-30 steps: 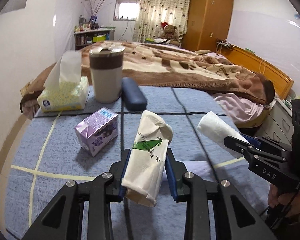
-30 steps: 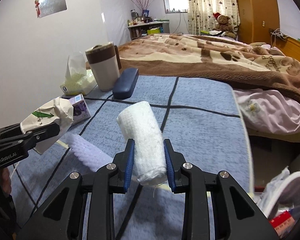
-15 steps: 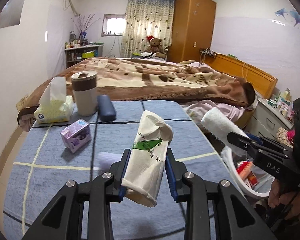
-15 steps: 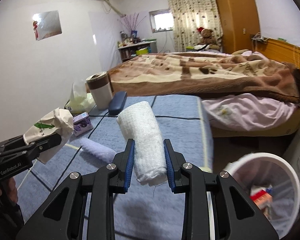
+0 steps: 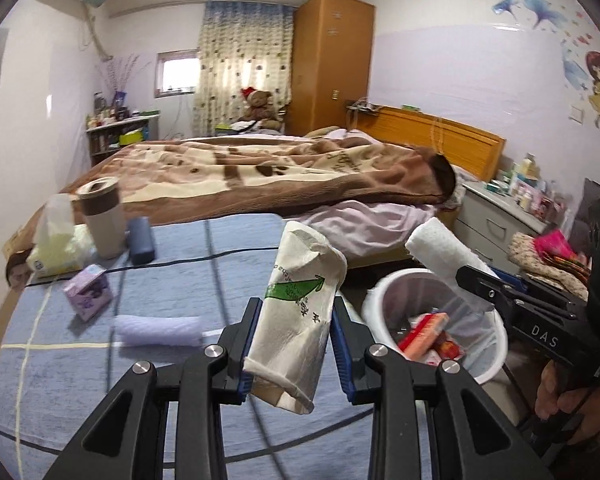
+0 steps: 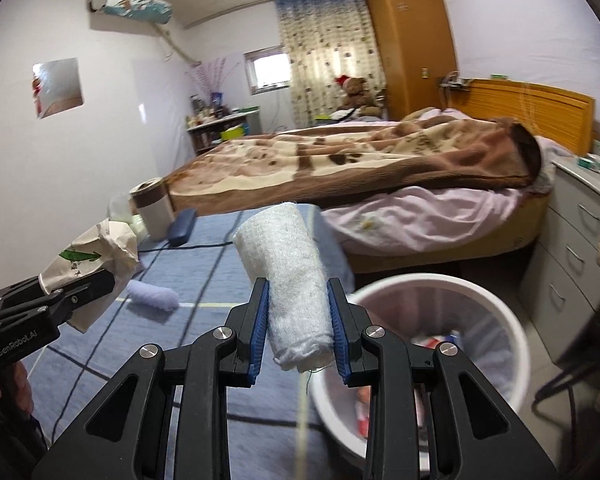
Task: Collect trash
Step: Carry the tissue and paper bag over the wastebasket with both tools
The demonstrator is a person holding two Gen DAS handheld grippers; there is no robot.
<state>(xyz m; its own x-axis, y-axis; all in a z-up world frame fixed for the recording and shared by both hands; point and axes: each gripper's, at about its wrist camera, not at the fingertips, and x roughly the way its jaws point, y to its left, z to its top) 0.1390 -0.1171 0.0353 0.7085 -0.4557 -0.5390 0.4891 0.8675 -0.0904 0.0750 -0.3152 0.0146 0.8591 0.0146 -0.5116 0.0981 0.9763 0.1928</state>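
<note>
Left gripper (image 5: 296, 344) clamped on a paper cup (image 5: 300, 312), right gripper (image 6: 298, 336) on a white roll (image 6: 292, 276). Bin (image 6: 496, 320) at lower right, lilac roll (image 5: 156, 330), box (image 5: 88, 292) and tumbler (image 5: 104, 220) on the blue blanket (image 5: 60, 380). Bed (image 5: 260, 172) behind.

the white round plastic waste bin (image 6: 496, 320) is motion-blurred in the right wrist view, and the black gripper arms hide its near rim; the contents inside the bin are too smeared to name. left of the bin, the crumpled cream paper cup with a green arrow (image 5: 296, 316) carries small print too blurred to read. beyond the bin, the small bottles on the grey bedside cabinet (image 5: 496, 216) are too tiny to tell apart.
</note>
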